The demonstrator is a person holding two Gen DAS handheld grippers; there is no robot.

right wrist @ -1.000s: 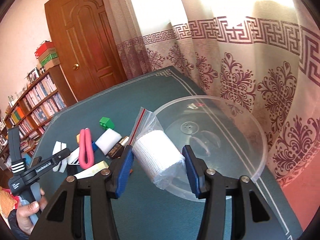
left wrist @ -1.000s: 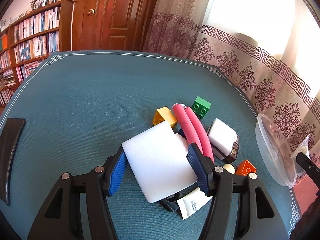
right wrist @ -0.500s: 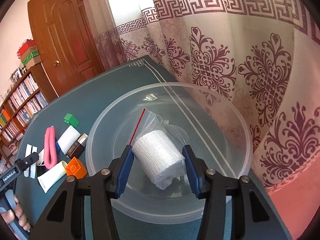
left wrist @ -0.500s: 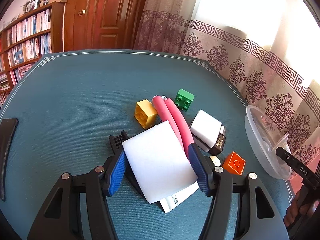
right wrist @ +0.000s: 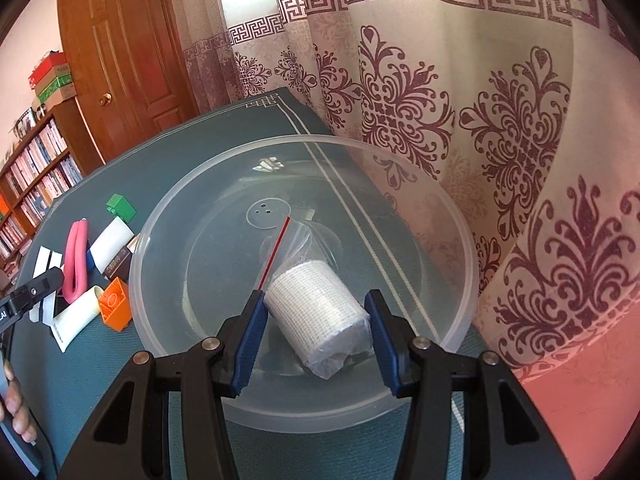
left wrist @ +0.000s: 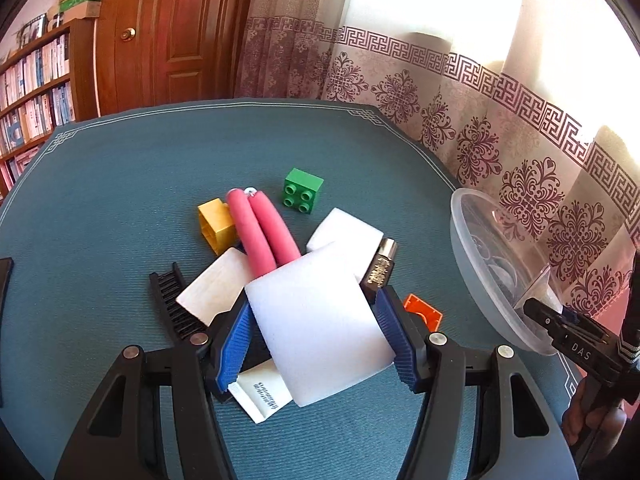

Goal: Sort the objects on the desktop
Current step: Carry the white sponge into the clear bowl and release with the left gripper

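bandage roll (right wrist: 316,312) lower now (inside bowl (right wrist: 448,216))

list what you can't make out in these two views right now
- Left wrist view: the white foam block in the left gripper hides most of the white tube.
- Same view: the gold print on the dark bar is too small to read.
- Right wrist view: whether the bagged gauze roll touches the clear bowl, or the right fingers press it.

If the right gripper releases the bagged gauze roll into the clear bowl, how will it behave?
The bagged gauze roll looks light and soft, so it should land gently. Being cylindrical, it may roll on the clear bowl floor. Its slick bag could slide.
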